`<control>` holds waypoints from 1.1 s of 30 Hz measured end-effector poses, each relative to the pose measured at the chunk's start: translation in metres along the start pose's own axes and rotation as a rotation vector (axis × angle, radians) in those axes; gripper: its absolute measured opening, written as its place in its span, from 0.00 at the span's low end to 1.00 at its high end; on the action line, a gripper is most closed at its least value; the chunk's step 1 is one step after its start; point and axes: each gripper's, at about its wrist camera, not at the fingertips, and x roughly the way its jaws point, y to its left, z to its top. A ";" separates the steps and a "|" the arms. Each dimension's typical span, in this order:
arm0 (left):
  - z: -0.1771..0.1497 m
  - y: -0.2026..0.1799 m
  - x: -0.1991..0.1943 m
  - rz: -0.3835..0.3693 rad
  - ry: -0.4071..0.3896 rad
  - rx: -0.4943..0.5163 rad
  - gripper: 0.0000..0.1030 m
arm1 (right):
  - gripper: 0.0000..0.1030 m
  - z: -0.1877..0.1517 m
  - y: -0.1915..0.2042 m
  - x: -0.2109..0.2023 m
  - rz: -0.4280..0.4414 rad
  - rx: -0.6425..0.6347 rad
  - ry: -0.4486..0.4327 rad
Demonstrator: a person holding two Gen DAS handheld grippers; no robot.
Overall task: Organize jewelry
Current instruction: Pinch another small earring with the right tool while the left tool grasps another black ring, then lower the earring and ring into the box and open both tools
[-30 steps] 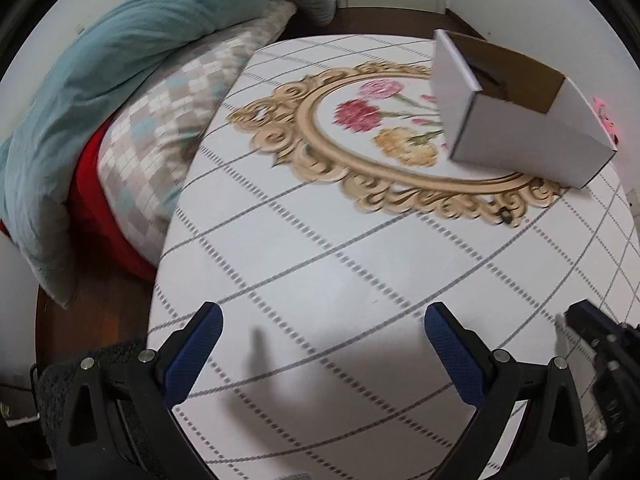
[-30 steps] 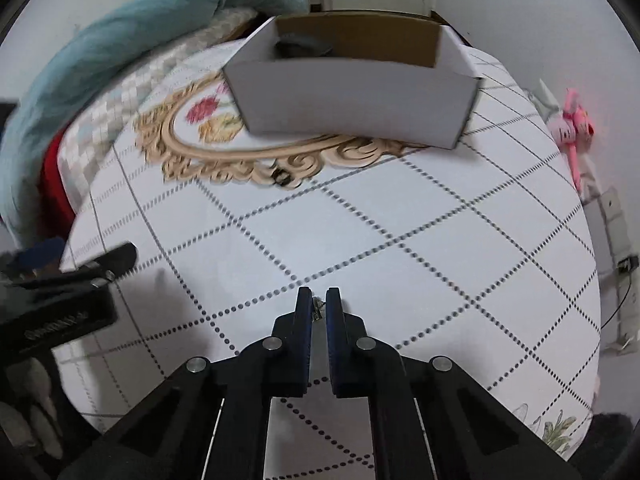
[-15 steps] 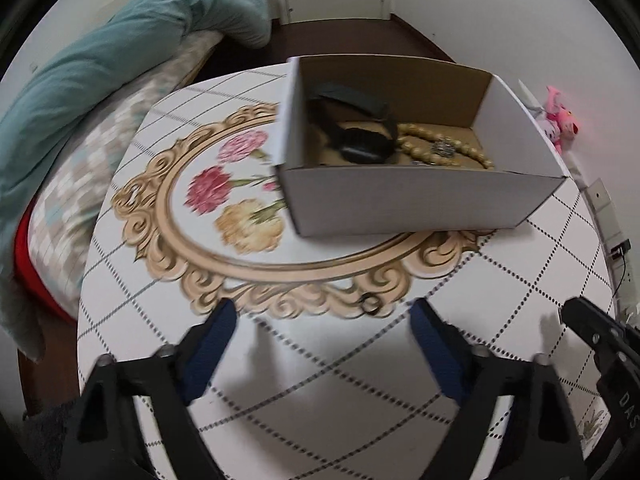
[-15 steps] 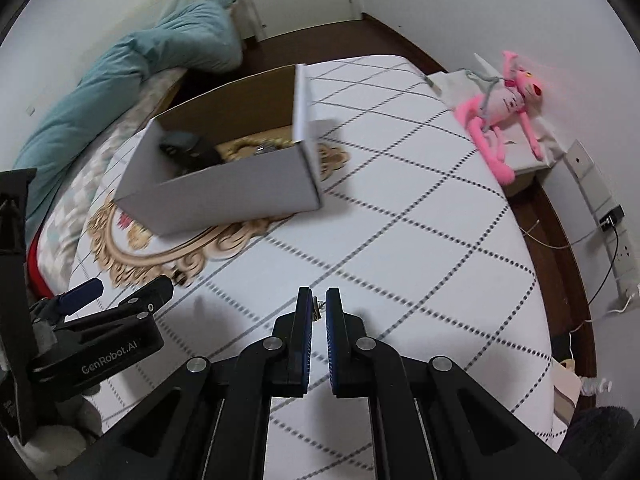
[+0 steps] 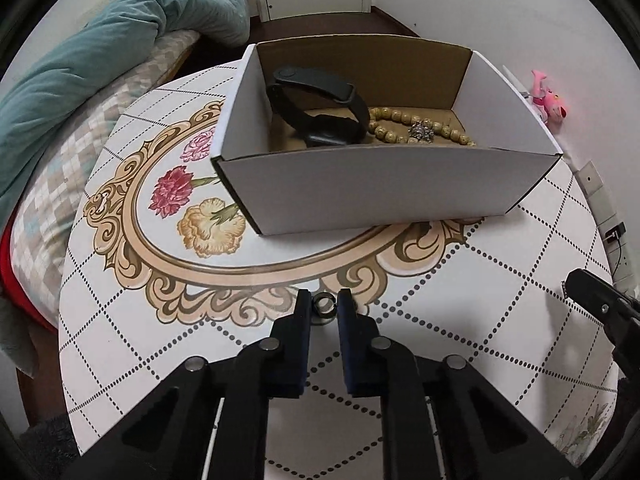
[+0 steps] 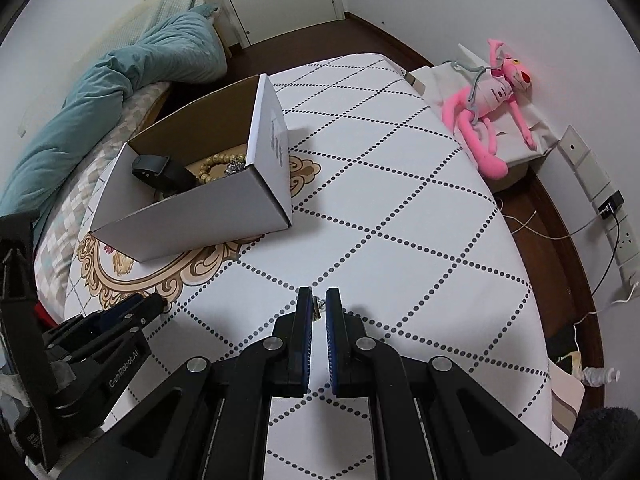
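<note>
The left tool [image 5: 324, 307] pinches a small ring [image 5: 322, 304] at its very tips above the surface [image 5: 500, 300]; the right tool [image 6: 316, 307] pinches a tiny metal piece [image 6: 317, 307]. Either could slip out and roll away before reaching the box [image 5: 380, 188]

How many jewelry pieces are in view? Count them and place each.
5, maybe more hidden in the box: black wristband, bead bracelet and silver charm inside it; ring between the left gripper fingers; a small piece in the right gripper.
</note>
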 end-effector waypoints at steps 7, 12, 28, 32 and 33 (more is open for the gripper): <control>-0.002 -0.003 -0.002 -0.017 -0.003 0.004 0.10 | 0.07 -0.002 -0.001 -0.005 0.002 -0.002 -0.006; -0.010 -0.002 -0.006 -0.032 0.004 -0.002 0.10 | 0.07 -0.008 0.002 -0.006 0.007 -0.010 0.004; -0.050 0.012 -0.028 -0.066 0.046 -0.050 0.10 | 0.07 -0.060 0.027 0.001 0.052 -0.081 0.102; -0.043 0.015 -0.041 -0.079 0.022 -0.055 0.10 | 0.07 -0.054 0.031 -0.011 0.073 -0.085 0.081; -0.040 0.015 -0.045 -0.084 0.014 -0.057 0.10 | 0.07 -0.051 0.032 -0.014 0.079 -0.087 0.075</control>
